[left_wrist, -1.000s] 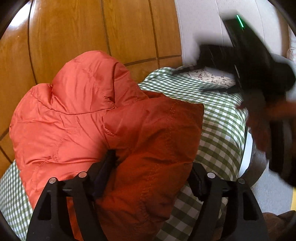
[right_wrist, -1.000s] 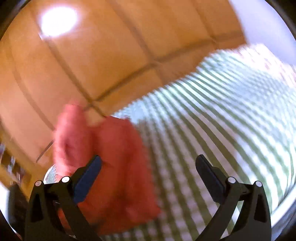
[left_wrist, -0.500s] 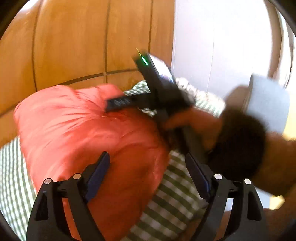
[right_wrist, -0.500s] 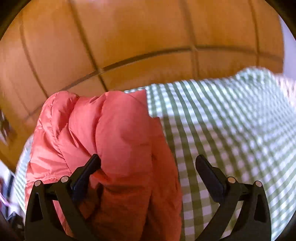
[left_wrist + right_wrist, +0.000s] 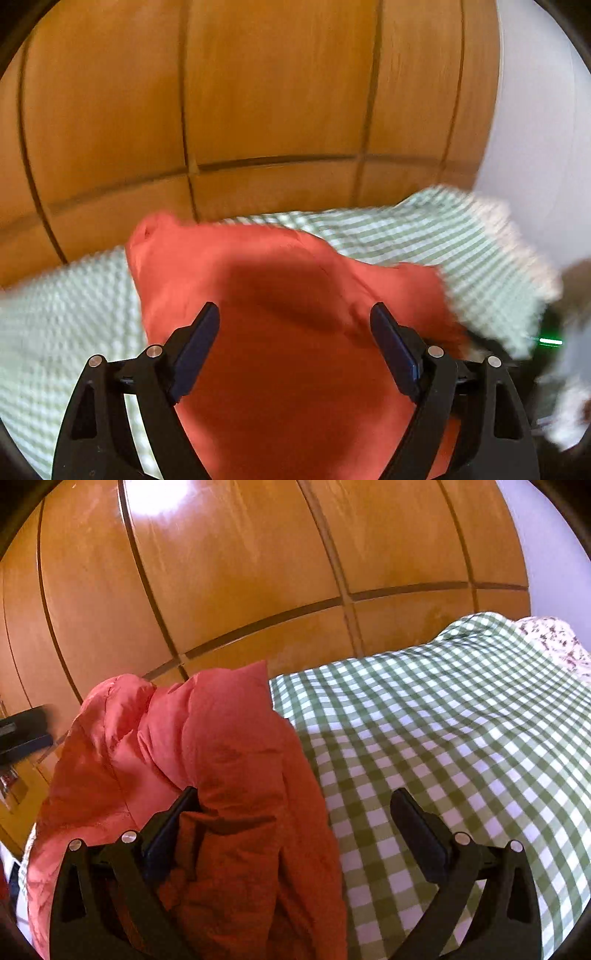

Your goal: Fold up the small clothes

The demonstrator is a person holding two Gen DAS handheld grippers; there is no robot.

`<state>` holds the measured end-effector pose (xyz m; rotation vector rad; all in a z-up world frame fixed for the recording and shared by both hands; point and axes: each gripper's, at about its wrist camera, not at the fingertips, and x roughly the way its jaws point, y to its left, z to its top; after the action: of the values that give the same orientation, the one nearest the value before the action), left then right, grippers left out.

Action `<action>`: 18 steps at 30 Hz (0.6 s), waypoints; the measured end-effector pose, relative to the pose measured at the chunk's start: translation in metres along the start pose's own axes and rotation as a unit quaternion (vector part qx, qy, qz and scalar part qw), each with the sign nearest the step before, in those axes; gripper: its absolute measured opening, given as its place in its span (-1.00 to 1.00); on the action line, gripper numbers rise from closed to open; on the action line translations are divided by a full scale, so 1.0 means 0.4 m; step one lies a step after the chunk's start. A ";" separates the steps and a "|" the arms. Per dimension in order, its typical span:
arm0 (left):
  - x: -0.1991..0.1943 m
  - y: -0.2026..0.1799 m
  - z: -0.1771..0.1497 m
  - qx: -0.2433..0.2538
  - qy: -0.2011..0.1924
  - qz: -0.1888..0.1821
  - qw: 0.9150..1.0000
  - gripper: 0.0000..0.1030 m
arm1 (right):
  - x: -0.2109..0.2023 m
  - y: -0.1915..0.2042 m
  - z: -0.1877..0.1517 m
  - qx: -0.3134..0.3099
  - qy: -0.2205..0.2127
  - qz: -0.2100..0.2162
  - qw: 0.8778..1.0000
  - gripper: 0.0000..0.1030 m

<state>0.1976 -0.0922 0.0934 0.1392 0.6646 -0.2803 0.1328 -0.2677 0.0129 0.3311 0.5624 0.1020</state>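
Observation:
A puffy orange-red jacket (image 5: 229,258) lies bunched on a green-and-white checked cloth (image 5: 424,229). My left gripper (image 5: 293,308) hovers over it; its jaws are closing, the jacket shows in the gap below them, and the pads do not press it. In the right wrist view the jacket (image 5: 221,738) is heaped at the left of the checked cloth (image 5: 461,738). My right gripper (image 5: 294,792) stands open: its left finger is tucked against a fold of the jacket and its right finger is over bare cloth. A blurred dark shape with a green light (image 5: 550,341) at the right edge is the other gripper.
A wooden panelled wall (image 5: 258,572) rises right behind the cloth, and a white wall (image 5: 535,129) stands to its right. Floral fabric (image 5: 554,638) shows at the far right corner. A dark object (image 5: 22,731) sits at the left edge.
The left gripper had a jacket fold between its jaws, then drew back and up, turning. The right gripper crossed the left view and sank closer to the jacket's right edge.

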 end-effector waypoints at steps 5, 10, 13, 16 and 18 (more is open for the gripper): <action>0.192 -0.022 0.039 0.058 0.058 0.070 0.994 0.47 | 0.022 -0.014 -0.005 -0.005 0.008 -0.011 1.000 0.96; 0.279 0.000 0.008 0.020 0.083 0.063 0.994 0.47 | 0.065 -0.041 0.002 0.009 0.013 -0.024 1.000 0.96; 0.327 0.004 -0.008 0.009 0.086 0.063 0.994 0.48 | 0.093 -0.053 0.007 0.023 0.023 -0.024 0.999 0.96; 0.377 0.003 -0.016 0.004 0.090 0.064 0.994 0.48 | 0.110 -0.056 0.007 0.026 0.030 -0.024 0.999 0.96; 0.393 -0.005 -0.023 0.007 0.087 0.071 0.994 0.49 | 0.116 -0.059 0.002 0.029 0.033 -0.023 0.999 0.96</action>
<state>0.3097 -0.1255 -0.0121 0.2245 0.8211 -0.1358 0.1724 -0.2816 -0.0176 0.3723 0.6380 0.0527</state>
